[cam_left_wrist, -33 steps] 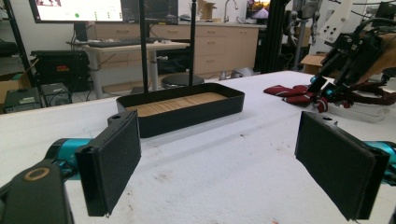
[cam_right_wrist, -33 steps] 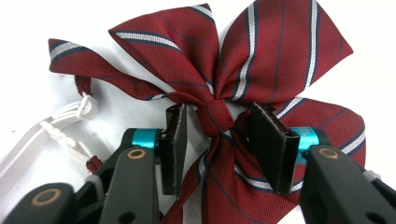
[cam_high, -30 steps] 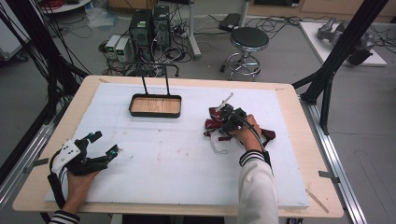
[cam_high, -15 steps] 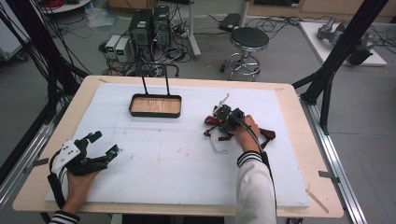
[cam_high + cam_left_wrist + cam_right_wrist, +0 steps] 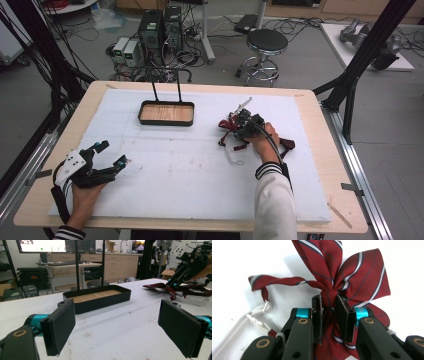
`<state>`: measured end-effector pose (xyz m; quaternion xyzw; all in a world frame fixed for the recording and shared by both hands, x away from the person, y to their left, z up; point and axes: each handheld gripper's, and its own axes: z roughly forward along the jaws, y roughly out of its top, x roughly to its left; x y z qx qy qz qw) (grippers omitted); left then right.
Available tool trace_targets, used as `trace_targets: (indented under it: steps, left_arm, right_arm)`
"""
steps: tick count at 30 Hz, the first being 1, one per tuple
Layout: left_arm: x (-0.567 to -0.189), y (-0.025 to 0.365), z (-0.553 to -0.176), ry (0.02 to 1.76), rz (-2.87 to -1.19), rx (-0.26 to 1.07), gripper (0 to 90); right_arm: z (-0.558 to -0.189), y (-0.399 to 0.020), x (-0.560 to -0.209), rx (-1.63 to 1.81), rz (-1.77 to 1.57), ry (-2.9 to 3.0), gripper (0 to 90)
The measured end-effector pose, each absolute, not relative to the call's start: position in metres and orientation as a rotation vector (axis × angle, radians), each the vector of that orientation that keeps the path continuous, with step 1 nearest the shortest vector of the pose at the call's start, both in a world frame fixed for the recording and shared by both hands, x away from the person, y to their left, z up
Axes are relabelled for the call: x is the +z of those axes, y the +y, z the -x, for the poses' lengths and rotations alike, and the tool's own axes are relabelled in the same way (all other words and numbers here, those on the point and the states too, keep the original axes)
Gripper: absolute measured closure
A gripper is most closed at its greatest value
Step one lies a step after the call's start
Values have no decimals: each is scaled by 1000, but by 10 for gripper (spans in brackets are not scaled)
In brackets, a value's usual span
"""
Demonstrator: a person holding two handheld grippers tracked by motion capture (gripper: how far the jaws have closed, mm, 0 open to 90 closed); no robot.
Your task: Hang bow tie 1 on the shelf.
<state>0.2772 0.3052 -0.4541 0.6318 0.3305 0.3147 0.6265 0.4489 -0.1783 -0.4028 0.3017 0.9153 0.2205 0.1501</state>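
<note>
Clamping the knot of a red striped bow tie (image 5: 352, 277), the right tool (image 5: 329, 315) has just drawn its jaws in, and the cloth sits pinched between the two black pads at the bow's middle. In the right gripper view the loops of the bow fan out above the jaws, one twisted strap runs off to the left, and a white elastic cord (image 5: 254, 315) trails from the strap's end onto the white surface. From the high view the bow tie (image 5: 229, 126) lies on the right half of the tabletop (image 5: 165, 170), under and around the right tool (image 5: 246, 124), with the person's right hand (image 5: 262, 142) wrapped over it.

The left tool (image 5: 111, 154) rests near the front left corner of the tabletop, held in the left hand (image 5: 85, 192). Its jaws stand wide apart with nothing between them, as the left gripper view shows. Well beyond it, toward the far side, sits a shallow black tray (image 5: 166, 113) with a wooden floor and a tall wire handle. The tray and the bow tie are apart.
</note>
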Motion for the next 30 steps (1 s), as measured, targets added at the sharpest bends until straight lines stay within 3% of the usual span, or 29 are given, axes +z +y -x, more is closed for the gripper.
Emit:
trace_targets:
  steps: [30]
  left_arm:
    - [-454,305,-277,758,-1448,722,148]
  right_arm:
    - [-439,-188,-371,1263,-951,2381,760]
